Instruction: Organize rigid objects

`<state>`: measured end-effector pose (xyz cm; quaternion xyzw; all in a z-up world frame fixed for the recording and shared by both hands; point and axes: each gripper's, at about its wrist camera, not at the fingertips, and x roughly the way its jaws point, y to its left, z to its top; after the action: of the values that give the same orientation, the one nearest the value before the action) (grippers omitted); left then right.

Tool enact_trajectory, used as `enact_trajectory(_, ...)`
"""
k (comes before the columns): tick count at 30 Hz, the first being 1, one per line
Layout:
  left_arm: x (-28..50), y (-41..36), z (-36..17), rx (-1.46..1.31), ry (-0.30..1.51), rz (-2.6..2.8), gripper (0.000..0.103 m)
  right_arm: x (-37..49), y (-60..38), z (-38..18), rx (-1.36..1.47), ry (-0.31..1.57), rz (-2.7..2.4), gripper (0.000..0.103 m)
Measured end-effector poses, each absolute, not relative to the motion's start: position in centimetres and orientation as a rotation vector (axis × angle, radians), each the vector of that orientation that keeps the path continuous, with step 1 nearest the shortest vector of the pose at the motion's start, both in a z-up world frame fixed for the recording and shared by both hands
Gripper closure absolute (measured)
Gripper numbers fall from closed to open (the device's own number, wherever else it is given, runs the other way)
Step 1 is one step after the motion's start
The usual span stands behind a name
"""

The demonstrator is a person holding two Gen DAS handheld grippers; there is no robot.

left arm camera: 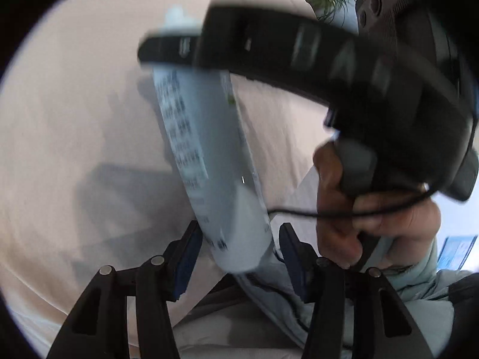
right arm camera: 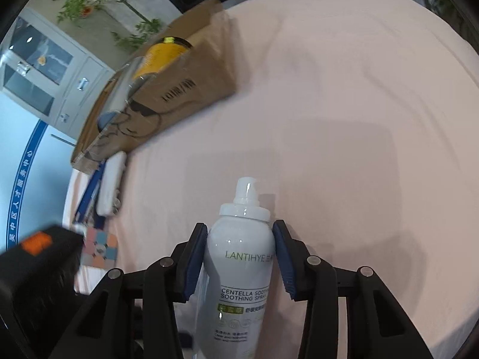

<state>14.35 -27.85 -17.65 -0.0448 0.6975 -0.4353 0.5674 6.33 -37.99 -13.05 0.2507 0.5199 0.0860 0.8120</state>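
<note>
Because the task is to tidy loose rigid items, the cardboard box (right arm camera: 167, 89) in the upper left of the right wrist view looks like the collecting place: a yellow-capped container (right arm camera: 166, 52) already sits inside it, while a white remote-like object (right arm camera: 110, 182) and a pastel puzzle cube (right arm camera: 98, 249) lie on the pink cloth (right arm camera: 344, 104) just beside its lower-left end. Toward the centre bottom of that view, the white spray bottle (right arm camera: 239, 269) stands between the blue pads of the right gripper (right arm camera: 241, 257), nozzle pointing away; the pads appear pressed against its shoulders, so I judge it pinched for carrying.

From the left wrist view, the same bottle (left arm camera: 209, 155) runs from upper centre down to lower centre, its base between the spread jaws of the left gripper (left arm camera: 239, 257), whose right pad stands clear. Whether the left pad touches is unclear. At upper right the other tool crosses the bottle's neck, held by a hand (left arm camera: 374, 218).
</note>
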Motion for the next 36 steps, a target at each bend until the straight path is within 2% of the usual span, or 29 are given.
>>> enact_trajectory(3, 15.2, -26.9, -18.1, -0.170, 1.619, -0.986, 0.058, 8.7, -37.5, -12.0, 0.553, 1.067, 0.234, 0.061)
enact_trajectory(9, 16.5, -24.1, -17.2, -0.230, 1.514, -0.915, 0.060, 10.2, -36.8, -9.2, 0.539, 0.990, 0.266, 0.061)
enact_trajectory(18, 21.4, -23.6, -8.9, -0.168, 1.226, -0.889, 0.060, 15.2, -37.1, 0.3, 0.474, 0.769, 0.337, 0.061)
enact_trajectory(25, 28.7, -24.4, -5.6, -0.193, 1.140, -0.842, 0.060, 23.9, -37.5, 6.6, 0.408, 0.706, 0.397, 0.061)
enact_trajectory(30, 32.7, -24.4, -7.2, -0.228, 1.197, -0.808, 0.060, 30.2, -36.9, 6.5, 0.386, 0.751, 0.440, 0.061)
enact_trajectory(36, 35.9, -25.9, -10.8, -0.294, 1.307, -0.817, 0.060, 35.4, -36.6, 1.2, 0.419, 0.838, 0.433, 0.061)
